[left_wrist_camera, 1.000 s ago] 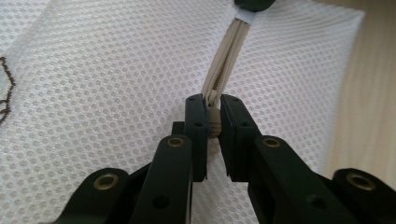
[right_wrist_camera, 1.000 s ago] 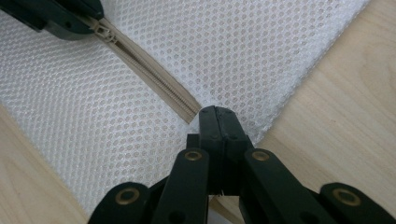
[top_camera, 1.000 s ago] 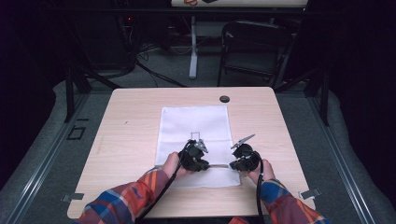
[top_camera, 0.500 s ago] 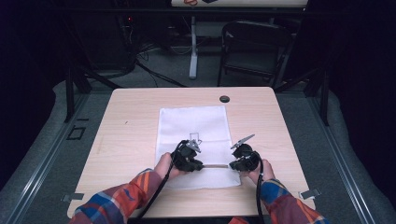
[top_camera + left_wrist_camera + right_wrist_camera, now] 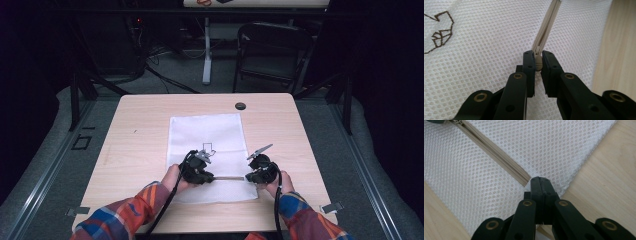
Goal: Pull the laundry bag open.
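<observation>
high view: the left gripper [image 5: 196, 171] has slid left from mid-bag along the zipper [image 5: 229, 177], low centre on the mesh bag [image 5: 207, 132], likely unzipping. left gripper view: jaws grip the zipper pull [image 5: 538, 62]. right gripper view: the right gripper [image 5: 541, 185] clamps the bag's corner.

One mesh bag [image 5: 207, 135], one table [image 5: 135, 150], one chair [image 5: 272, 50].
</observation>
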A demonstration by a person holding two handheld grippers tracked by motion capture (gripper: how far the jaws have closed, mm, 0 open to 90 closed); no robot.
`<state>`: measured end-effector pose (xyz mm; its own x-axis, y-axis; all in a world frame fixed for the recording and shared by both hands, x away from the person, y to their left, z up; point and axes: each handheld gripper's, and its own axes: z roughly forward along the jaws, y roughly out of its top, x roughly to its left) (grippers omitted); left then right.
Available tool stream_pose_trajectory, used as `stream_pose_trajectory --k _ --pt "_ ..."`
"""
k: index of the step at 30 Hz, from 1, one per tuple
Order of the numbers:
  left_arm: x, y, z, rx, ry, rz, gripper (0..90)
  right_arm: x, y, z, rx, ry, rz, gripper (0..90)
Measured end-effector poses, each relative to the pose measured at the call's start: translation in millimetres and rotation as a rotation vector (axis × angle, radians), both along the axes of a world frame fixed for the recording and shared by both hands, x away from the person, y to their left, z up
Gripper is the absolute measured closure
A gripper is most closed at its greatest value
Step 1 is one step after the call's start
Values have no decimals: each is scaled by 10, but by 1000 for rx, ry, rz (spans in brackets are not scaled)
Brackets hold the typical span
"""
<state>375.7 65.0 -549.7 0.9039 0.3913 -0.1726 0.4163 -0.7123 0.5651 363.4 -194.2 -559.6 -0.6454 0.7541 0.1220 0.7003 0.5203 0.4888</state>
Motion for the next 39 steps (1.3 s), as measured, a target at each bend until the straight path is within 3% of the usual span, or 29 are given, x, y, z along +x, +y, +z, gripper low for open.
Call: stream_pose_trajectory --k 4,5,6,8,12,14,16,17,18,19,21,26,27,35,39 --pt "1 2 6 7 -5 -7 819 19 -15 35 -42 24 33 900" --pt "-3 0 6 3 -7 -5 819 1 1 1 -2 0 2 900" --pt "-5 0 8 2 -12 -3 819 -2 4 -2 3 -2 -3 900" --pt "-17 -3 17 6 -13 -2 820 9 -5 20 -25 13 16 900" --pt "-15 40 28 -5 -14 3 820 16 -17 25 -30 17 29 900" --pt "-25 55 35 2 -16 5 820 -5 4 -6 9 -1 -12 900" --pt "-20 81 32 -4 -10 10 820 -7 6 -6 12 0 -17 900" --pt "-19 94 32 2 -15 10 820 -6 5 -6 8 -2 -12 900" --pt "-20 104 31 -4 -9 13 820 17 -17 30 -38 18 32 900" --pt "-24 100 27 1 -10 11 820 -6 6 -7 10 -1 -12 900" --pt "-29 110 32 0 -8 12 820 10 -7 18 -19 13 20 900" --pt "-21 135 29 0 -9 15 820 7 -5 15 -14 15 18 900" --pt "-21 144 30 -3 -5 14 820 12 -9 25 -31 16 32 900" --pt "-37 205 35 -1 -7 24 820 -2 16 20 -14 20 14 900" --pt "-45 233 32 -1 -8 25 819 1 12 32 -29 27 20 900"
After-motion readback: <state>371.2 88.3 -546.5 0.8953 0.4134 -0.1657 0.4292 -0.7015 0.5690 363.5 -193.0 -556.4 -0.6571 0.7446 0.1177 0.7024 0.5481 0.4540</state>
